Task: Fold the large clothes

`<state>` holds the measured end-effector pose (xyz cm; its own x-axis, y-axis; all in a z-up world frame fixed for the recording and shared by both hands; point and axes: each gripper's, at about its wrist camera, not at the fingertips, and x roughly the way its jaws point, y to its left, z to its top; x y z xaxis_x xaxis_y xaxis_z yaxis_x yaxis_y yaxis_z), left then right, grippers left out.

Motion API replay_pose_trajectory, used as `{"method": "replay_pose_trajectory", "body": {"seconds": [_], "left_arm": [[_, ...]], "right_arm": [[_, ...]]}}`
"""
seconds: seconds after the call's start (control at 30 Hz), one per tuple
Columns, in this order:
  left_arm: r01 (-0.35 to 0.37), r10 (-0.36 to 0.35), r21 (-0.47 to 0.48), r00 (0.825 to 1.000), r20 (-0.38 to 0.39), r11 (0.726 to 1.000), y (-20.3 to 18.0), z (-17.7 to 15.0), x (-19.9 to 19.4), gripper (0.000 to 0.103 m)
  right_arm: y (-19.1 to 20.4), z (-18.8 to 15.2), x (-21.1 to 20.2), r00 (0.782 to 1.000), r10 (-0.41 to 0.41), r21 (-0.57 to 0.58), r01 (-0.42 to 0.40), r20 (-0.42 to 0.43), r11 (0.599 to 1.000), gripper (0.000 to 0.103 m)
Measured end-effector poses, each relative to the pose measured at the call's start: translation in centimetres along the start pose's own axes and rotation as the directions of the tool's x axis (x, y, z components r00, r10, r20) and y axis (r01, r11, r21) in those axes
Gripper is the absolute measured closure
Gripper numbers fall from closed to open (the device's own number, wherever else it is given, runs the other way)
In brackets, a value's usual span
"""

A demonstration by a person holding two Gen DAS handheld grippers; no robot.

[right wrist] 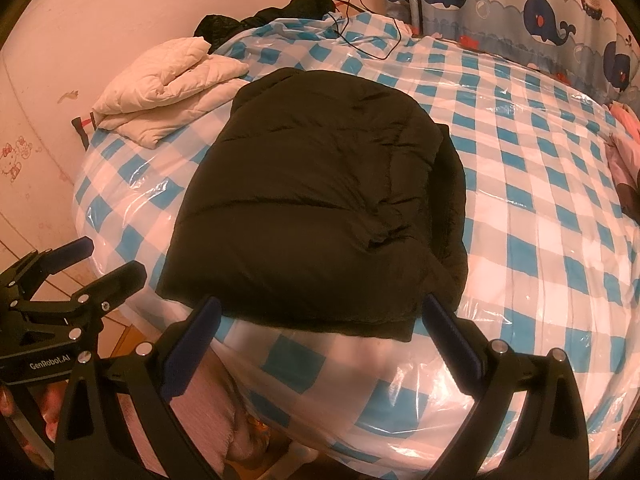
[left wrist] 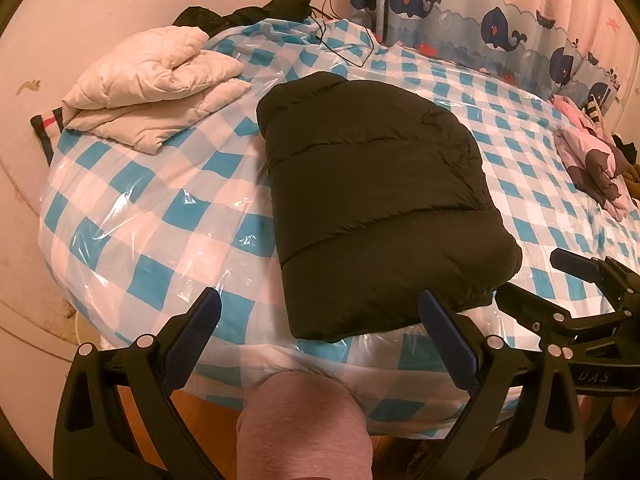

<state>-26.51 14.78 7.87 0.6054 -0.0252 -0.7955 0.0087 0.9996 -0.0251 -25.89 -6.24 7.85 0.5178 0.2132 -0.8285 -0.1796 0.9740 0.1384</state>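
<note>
A black puffer jacket lies folded into a rectangle on the blue-and-white checked bed. It also shows in the right wrist view, near the bed's front edge. My left gripper is open and empty, held just in front of the jacket's near edge. My right gripper is open and empty, in front of the jacket's near hem. The right gripper shows at the right of the left wrist view, and the left gripper shows at the left of the right wrist view; both are open.
A folded cream quilted garment lies at the bed's far left. Dark clothes and a black cable lie at the far edge. A pink garment pile lies at the right. A whale-print curtain hangs behind. A pink-clad leg is below.
</note>
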Motion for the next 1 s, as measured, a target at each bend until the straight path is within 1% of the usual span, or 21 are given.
{"method": "replay_pose_trajectory", "body": {"seconds": [0.2, 0.37, 0.5, 0.57, 0.63, 0.67, 0.73, 0.77, 0.83, 0.87, 0.97, 1.0], "left_arm": [[0.016, -0.016, -0.01, 1.0, -0.009, 1.0, -0.1, 0.0, 0.2, 0.008], [0.01, -0.01, -0.009, 1.0, -0.015, 1.0, -0.7, -0.2, 0.5, 0.008], [0.019, -0.019, -0.009, 1.0, -0.013, 1.0, -0.6, 0.0, 0.5, 0.008], [0.042, -0.042, -0.016, 0.999, -0.022, 0.999, -0.6, 0.0, 0.6, 0.008], [0.08, -0.08, -0.017, 0.997, -0.001, 0.997, -0.6, 0.0, 0.3, 0.008], [0.08, -0.08, -0.017, 0.997, 0.009, 0.997, -0.6, 0.0, 0.1, 0.008], [0.056, -0.055, -0.005, 0.998, 0.04, 0.998, -0.8, 0.1, -0.5, 0.008], [0.016, -0.017, 0.011, 0.998, 0.061, 1.0, -1.1, 0.2, -0.9, 0.008], [-0.035, 0.033, 0.024, 0.996, 0.078, 0.999, -1.5, 0.3, -1.3, 0.008], [-0.052, 0.051, 0.013, 0.996, 0.07, 0.999, -1.5, 0.4, -1.4, 0.008], [-0.051, 0.05, 0.008, 0.998, 0.034, 0.999, -1.8, 0.6, -1.2, 0.008], [-0.057, 0.056, 0.014, 0.998, 0.033, 0.998, -2.0, 0.5, -1.3, 0.008]], "right_arm": [[-0.2, 0.0, 0.0, 1.0, 0.003, 0.002, -0.003, 0.0, 1.0, 0.007], [-0.2, 0.0, 0.1, 1.0, 0.002, 0.001, -0.002, 0.0, 1.0, 0.007], [-0.4, -0.1, 0.0, 1.0, 0.003, 0.005, -0.003, 0.004, 1.0, 0.007], [-0.2, 0.1, -0.2, 1.0, 0.003, 0.007, -0.004, 0.007, 1.0, 0.007], [-0.3, 0.1, -0.5, 1.0, 0.003, 0.012, -0.003, 0.013, 1.0, 0.007], [-0.4, 0.2, -0.5, 1.0, 0.003, 0.014, -0.003, 0.014, 1.0, 0.007], [-0.5, 0.2, -0.8, 1.0, 0.001, 0.017, -0.001, 0.019, 1.0, 0.007], [-0.6, 0.2, -1.0, 1.0, 0.0, 0.019, -0.001, 0.023, 1.0, 0.007], [-1.0, 0.0, -1.4, 1.0, 0.001, 0.024, -0.001, 0.031, 1.0, 0.007], [-1.2, -0.1, -1.6, 0.999, 0.0, 0.026, -0.001, 0.035, 1.0, 0.007], [-1.6, -0.3, -2.3, 0.999, 0.0, 0.032, -0.002, 0.049, 0.999, 0.007], [-1.8, -0.3, -2.6, 0.999, 0.0, 0.033, -0.002, 0.054, 0.999, 0.007]]}}
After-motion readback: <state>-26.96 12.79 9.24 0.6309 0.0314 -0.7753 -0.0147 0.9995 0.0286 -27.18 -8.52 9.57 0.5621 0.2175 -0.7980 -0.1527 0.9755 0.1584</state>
